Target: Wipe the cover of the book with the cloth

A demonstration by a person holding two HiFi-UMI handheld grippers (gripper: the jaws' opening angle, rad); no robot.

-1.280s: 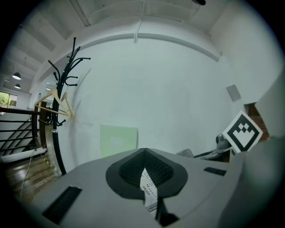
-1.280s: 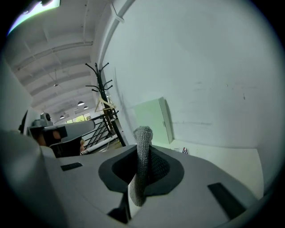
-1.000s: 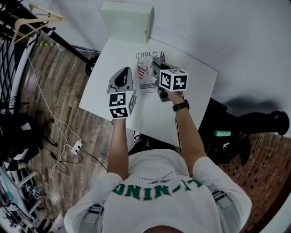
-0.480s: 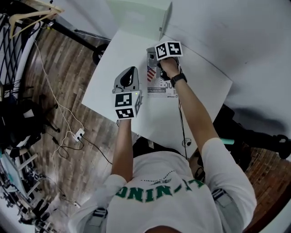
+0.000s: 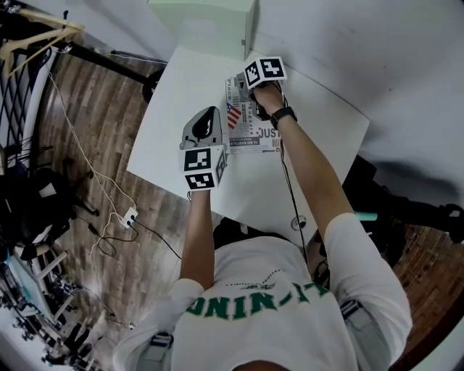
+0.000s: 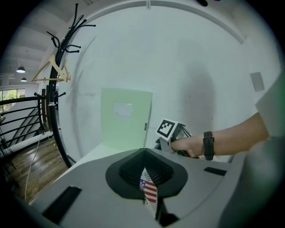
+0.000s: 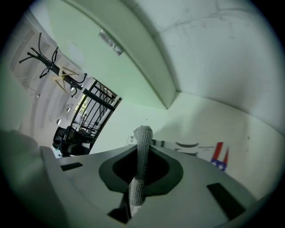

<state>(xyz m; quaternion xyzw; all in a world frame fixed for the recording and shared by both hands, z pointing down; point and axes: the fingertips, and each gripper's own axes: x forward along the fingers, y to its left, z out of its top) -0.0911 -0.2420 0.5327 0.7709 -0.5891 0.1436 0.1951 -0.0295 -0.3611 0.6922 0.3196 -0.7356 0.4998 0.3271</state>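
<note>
As seen from overhead, flat on white worktop (image 5: 181, 94): book (image 5: 250, 130), flag cover up. Over its far end, right claw (image 7: 143, 133), clamped on grey cloth (image 7: 141, 164). At its left edge, left claw (image 5: 209, 119), closed to a slit. Just beyond, pale green box (image 5: 210, 18) against white wall (image 5: 362, 43). Left of worktop, wooden floor (image 5: 94, 145), cables (image 5: 109, 217), coat stand (image 6: 55, 89) with hanger (image 5: 36, 36).

White table (image 5: 174, 116), wood floor (image 5: 94, 123) (coat rack (image 6: 52, 120), perhaps stair railing (image 7: 99, 107)).

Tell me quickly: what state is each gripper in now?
Left gripper: fingers nearly together, book showing between; hold cannot be told.
Right gripper: closed on the cloth.
</note>
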